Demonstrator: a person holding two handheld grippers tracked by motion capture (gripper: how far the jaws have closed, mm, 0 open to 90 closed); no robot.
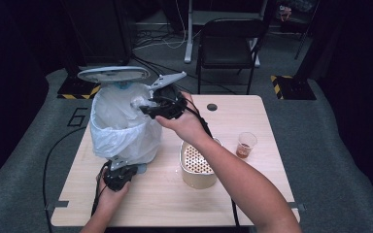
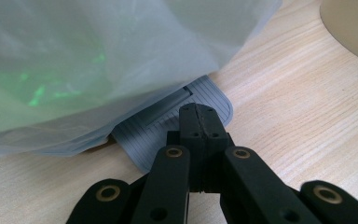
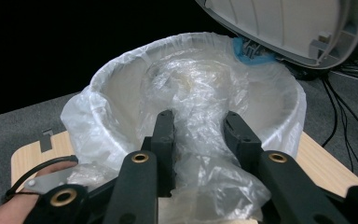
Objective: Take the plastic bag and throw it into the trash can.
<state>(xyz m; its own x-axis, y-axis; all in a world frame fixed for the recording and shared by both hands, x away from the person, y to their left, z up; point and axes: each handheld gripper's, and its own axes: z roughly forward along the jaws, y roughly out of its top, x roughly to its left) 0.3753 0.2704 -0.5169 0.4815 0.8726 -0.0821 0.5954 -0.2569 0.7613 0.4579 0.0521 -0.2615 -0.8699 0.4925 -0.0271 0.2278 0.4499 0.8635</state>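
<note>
A small pedal bin (image 1: 121, 128) lined with a white plastic bag (image 3: 98, 107) stands at the table's left, its grey lid (image 1: 112, 74) raised. My left gripper (image 2: 198, 122) is shut, its tips resting on the bin's ribbed grey pedal (image 2: 161, 135); in the high view it (image 1: 125, 171) sits at the bin's foot. My right gripper (image 3: 198, 122) is over the bin's mouth with a crumpled wad of clear plastic (image 3: 200, 93) clamped between its jaws; from above it (image 1: 148, 109) is at the bin's right rim.
A beige container with a perforated top (image 1: 196, 165) stands under my right forearm. A clear cup of amber liquid (image 1: 245, 144) is at the table's right. A black chair (image 1: 228, 43) and floor cables lie beyond the far edge.
</note>
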